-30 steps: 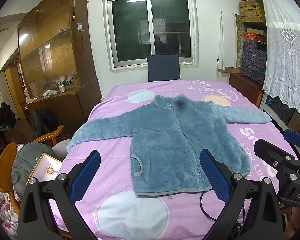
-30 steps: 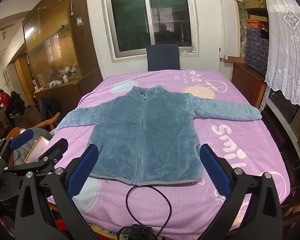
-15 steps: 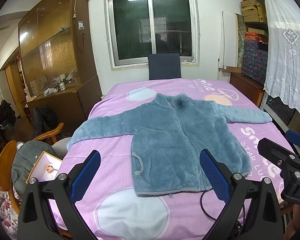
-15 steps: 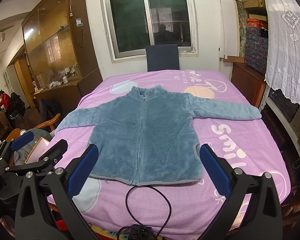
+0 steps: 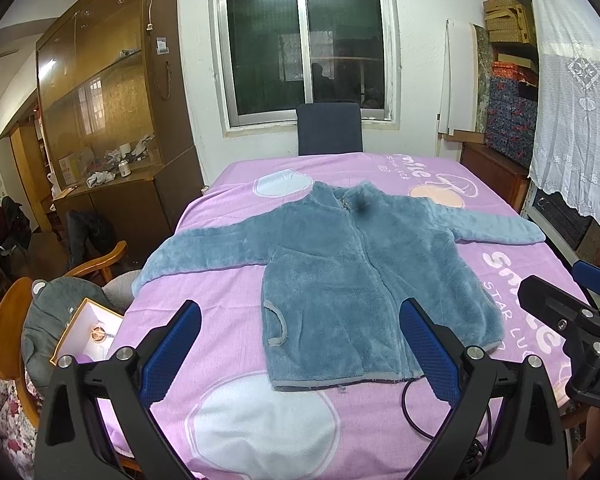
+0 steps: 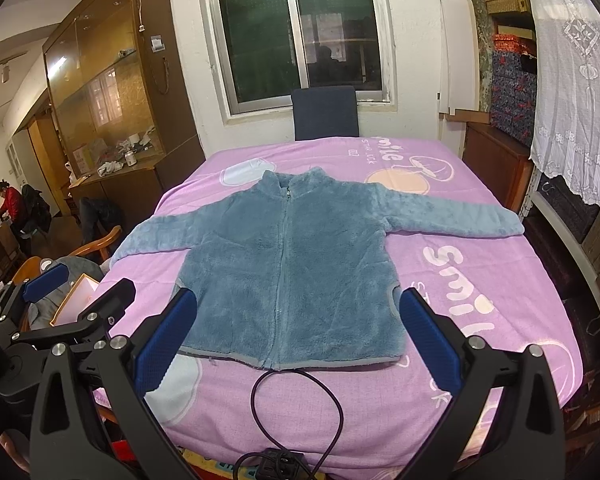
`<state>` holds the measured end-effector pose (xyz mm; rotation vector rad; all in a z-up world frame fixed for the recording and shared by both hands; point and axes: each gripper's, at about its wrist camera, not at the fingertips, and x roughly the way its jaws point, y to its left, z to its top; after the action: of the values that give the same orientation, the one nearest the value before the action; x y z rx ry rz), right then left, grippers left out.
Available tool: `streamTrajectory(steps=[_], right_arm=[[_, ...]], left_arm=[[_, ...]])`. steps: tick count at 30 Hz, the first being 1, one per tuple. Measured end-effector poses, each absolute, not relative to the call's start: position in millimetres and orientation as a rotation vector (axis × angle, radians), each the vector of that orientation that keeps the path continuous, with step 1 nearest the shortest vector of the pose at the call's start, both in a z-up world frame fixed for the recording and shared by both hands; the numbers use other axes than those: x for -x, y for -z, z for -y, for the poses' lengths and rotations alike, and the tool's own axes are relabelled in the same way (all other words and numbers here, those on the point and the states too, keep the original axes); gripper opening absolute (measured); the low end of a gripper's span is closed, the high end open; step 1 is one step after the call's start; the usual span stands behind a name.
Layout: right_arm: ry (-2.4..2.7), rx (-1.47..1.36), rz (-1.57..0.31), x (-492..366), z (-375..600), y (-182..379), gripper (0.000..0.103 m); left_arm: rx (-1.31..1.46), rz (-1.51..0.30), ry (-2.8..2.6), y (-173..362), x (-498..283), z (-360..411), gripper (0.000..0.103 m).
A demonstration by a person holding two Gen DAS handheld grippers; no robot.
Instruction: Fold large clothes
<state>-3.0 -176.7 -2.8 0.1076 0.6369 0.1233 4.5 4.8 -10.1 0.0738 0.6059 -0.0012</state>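
Note:
A blue fleece zip jacket [image 5: 352,276] lies flat and face up on the pink cloth-covered table [image 5: 236,360], both sleeves spread out sideways. It also shows in the right wrist view [image 6: 292,272]. My left gripper [image 5: 300,348] is open and empty, held above the table's near edge, in front of the jacket's hem. My right gripper [image 6: 298,344] is open and empty, held near the hem too. Each gripper shows at the edge of the other's view.
A black cable [image 6: 296,400] loops on the table by the hem. A dark chair [image 6: 326,112] stands at the far end. Wooden chairs with a grey garment and an open box [image 5: 86,332] stand left. A wooden cabinet [image 5: 112,128] is left; shelves and a lace curtain [image 5: 580,100] are right.
Both grippers have barely shifted; the views have drifted slightly. The jacket has not moved.

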Motion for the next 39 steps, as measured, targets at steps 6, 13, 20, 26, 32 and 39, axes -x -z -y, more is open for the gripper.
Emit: streamTrajectory(steps=[6,13,20,26,32,39], right_arm=[[-0.12,-0.119,-0.643,0.1,179.2,8.9,0.099],[-0.15,-0.19,-0.613,-3.6,194.9,19.3,0.099],[-0.293,-0.27,-0.642,-12.4,218.8,47.0,0.099],[-0.144,-0.292,-0.704,-38.0,257.6,75.6,0.099],[-0.126,-0.364,-0.796,-77.1,284.1,112.5,0.099],[-0.14,-0.3,-0.919,-100.0,268.9,153.5,0.065]], left_arm=[[-0.073,-0.625,0.0,15.3,-9.6,-5.5,0.1],[-0.067,-0.668,-0.007,29.6,-21.7,-11.9,0.1],[0.029,-0.819,0.025,69.3,-59.3,-44.5,0.1],[0.043,-0.913,0.026,103.3,-90.3,-64.0,0.1],[0.064,-1.009,0.047,133.1,-116.5,-72.2,0.097],[0.056,-1.082,0.096,162.7,-131.9,-62.4,0.063]])
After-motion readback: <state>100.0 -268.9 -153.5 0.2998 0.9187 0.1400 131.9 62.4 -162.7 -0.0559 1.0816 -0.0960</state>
